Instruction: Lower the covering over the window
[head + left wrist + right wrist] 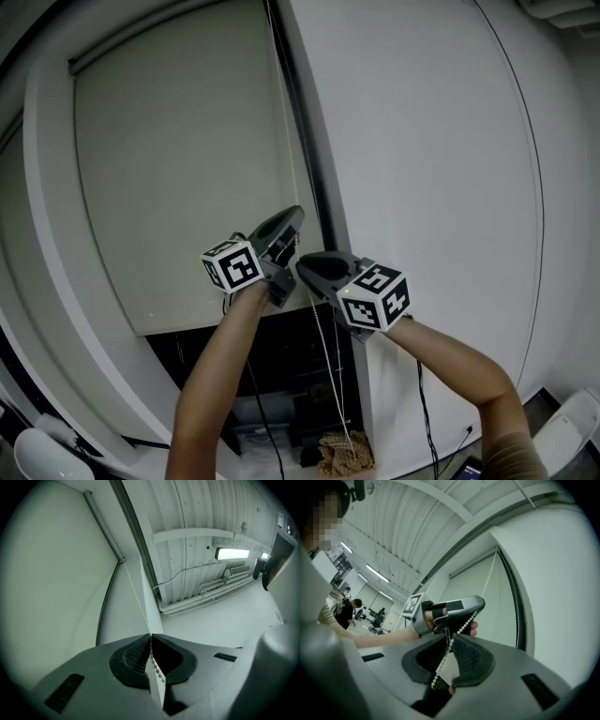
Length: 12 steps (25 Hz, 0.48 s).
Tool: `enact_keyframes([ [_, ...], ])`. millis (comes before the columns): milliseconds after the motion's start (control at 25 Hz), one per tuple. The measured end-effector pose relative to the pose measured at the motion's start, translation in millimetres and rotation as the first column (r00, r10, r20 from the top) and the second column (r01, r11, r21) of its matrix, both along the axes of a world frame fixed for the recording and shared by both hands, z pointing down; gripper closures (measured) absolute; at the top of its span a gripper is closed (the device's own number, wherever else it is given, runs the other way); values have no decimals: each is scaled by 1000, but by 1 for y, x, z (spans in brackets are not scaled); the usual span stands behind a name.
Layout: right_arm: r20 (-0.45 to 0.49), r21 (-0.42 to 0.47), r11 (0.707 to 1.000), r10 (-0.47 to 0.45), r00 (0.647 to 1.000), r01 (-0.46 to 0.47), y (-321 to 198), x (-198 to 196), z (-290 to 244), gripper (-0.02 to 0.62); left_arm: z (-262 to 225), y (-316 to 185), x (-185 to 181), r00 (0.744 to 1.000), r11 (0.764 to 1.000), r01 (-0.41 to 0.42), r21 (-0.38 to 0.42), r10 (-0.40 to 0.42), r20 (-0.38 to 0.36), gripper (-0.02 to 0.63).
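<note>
At the window's right edge, we're gripping the bead chain (135, 595) with both claws. The left claw (150, 637) is clamped shut on it higher up, and the right claw (451, 638) is clamped shut on it just below. The chain is running up beside the frame to the roller's end. The blind (187, 169) is covering most of the window, its bottom edge sitting about level with our hands. Dark glass (281, 366) is showing underneath.
</note>
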State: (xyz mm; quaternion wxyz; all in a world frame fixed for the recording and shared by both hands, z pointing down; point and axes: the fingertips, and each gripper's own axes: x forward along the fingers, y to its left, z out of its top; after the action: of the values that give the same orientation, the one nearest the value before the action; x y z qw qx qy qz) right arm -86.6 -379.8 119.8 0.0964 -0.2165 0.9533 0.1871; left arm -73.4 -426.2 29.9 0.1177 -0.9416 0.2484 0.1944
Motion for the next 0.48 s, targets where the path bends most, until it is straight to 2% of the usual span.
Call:
enact_keyframes([
  [80,16,27,1000,-16,1000,15,9,14,2,477,11,-3,-1,1000,1000,0,-12,0,-9,583],
  [200,158,45,998,25,987,-33,3,33,-34,474,23,-8,-8,1000,1000,-2,-23,2,-16,583],
  [280,226,-5,998,62,972,-62,-16,33,-61,474,31,-9,-8,1000,1000,-11,-30,10,-8,583],
  [400,239,-101,992,93,966,-70,-48,18,-85,476,45,-5,-1,999,998,-42,-39,42,4,583],
  [480,237,-135,988,100,966,-69,-63,13,-90,485,55,-3,6,998,997,-59,-48,59,13,583],
])
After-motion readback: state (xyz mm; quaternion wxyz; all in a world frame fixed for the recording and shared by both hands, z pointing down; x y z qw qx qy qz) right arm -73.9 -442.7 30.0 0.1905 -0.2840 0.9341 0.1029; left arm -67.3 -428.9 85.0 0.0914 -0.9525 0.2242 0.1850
